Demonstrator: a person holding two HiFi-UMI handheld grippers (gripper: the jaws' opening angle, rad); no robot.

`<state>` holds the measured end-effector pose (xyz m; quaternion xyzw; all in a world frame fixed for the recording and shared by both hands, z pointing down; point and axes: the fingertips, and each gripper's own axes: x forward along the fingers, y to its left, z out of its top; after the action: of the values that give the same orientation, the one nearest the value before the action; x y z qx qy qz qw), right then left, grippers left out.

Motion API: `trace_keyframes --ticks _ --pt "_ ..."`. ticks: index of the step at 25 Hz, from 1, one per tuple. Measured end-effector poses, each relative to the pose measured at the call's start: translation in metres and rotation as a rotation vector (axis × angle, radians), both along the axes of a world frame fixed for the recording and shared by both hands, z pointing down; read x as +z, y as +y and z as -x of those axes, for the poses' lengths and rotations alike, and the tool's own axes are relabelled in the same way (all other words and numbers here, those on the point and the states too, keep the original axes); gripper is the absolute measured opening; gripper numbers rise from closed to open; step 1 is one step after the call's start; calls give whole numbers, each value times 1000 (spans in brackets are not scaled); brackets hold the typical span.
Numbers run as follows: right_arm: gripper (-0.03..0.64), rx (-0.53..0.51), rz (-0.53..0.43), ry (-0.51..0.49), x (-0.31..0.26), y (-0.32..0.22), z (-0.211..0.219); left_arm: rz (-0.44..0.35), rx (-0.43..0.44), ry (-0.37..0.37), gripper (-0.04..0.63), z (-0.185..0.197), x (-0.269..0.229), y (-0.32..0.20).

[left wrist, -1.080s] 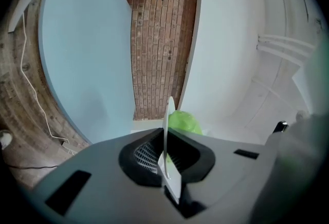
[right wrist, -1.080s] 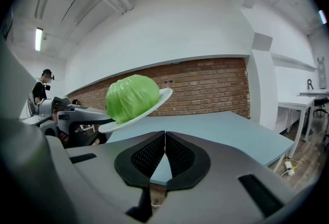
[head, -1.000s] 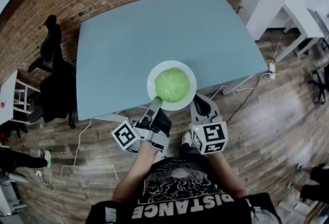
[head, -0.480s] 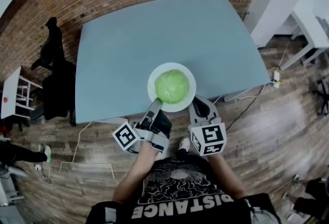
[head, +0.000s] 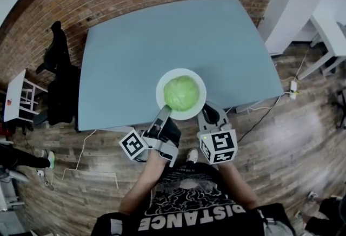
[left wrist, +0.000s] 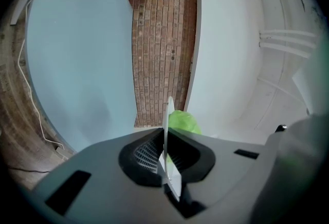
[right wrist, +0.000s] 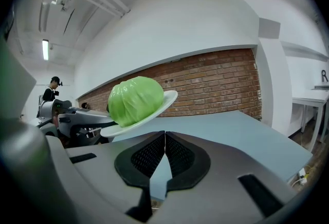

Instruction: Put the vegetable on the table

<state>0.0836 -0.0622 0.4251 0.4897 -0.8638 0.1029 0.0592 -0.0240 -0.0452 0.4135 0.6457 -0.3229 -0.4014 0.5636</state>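
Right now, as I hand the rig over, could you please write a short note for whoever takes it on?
Left gripper: closed on the rim of the white plate; its jaws have just eased open a little, with the rim between them.
Right gripper: shut and empty, beside the plate's near right edge.
Things: the cabbage sits on the plate, which is tilted in the air over the near edge of the blue table.
Done: the plate is lifted and is at the table.
Left: level the plate, lower it onto the table, then release.
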Motion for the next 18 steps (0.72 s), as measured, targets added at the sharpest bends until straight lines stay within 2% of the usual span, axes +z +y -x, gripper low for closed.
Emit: trace_keyframes --ticks 12,18 --pt "9 38 -3 11 0 -8 -27 3 15 15 14 -15 3 -12" --pt "9 44 -11 23 0 -13 -26 -9 30 23 14 -18 4 -20"
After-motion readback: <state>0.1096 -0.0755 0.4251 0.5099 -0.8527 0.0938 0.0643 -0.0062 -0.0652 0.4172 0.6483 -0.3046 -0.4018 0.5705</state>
